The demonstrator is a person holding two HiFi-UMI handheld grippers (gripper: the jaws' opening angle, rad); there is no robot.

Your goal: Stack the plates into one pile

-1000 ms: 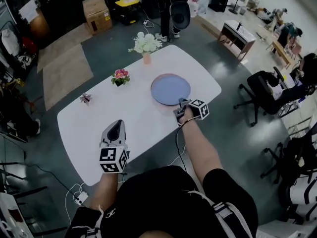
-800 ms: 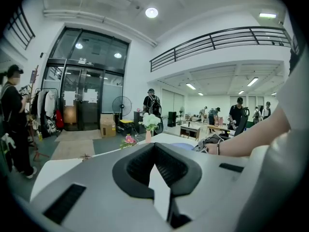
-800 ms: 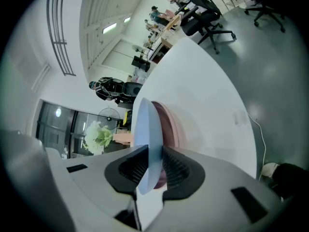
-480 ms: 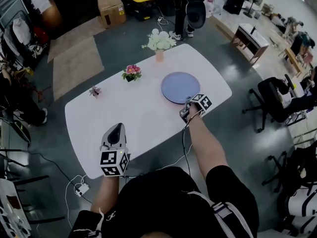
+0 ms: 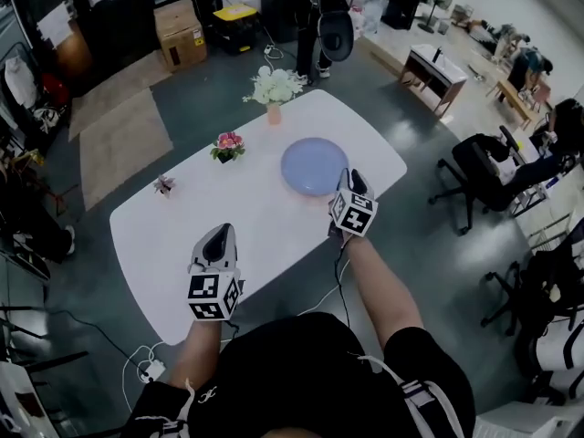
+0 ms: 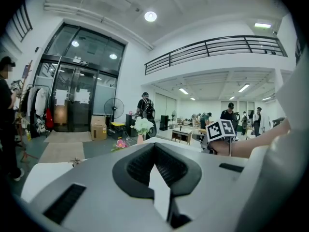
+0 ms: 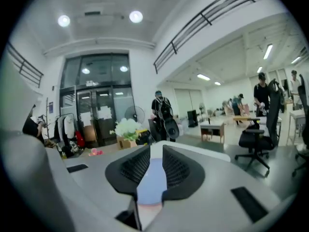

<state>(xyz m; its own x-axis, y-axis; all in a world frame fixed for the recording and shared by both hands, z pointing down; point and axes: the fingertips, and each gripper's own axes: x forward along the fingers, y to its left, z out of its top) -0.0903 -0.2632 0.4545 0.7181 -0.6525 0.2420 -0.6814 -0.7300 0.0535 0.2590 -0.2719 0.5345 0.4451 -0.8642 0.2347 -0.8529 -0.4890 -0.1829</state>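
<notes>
R tongs (image 5: 352, 179): jaws apart, just narrowed, empty, near blue plate (image 5: 311, 164).

— What is the floor like?
— The floor (image 5: 429, 245) is dark grey and glossy. Two tan mats (image 5: 119, 135) lie at the far left, with a cardboard box (image 5: 181, 33) beyond them.
— Any furniture?
— A white table (image 5: 173, 254) with rounded corners stands in the middle. There are black office chairs (image 5: 482, 167) to the right and a small desk (image 5: 432, 69) at the far right.
— And the walls?
— They are white, with tall glass doors (image 6: 72, 95) in dark frames and a standing fan (image 6: 113, 106) near them. A railed balcony (image 6: 217, 46) runs above. Round ceiling lights (image 6: 150, 16) are on, and strip lights (image 6: 244, 87) glow under the balcony.
</notes>
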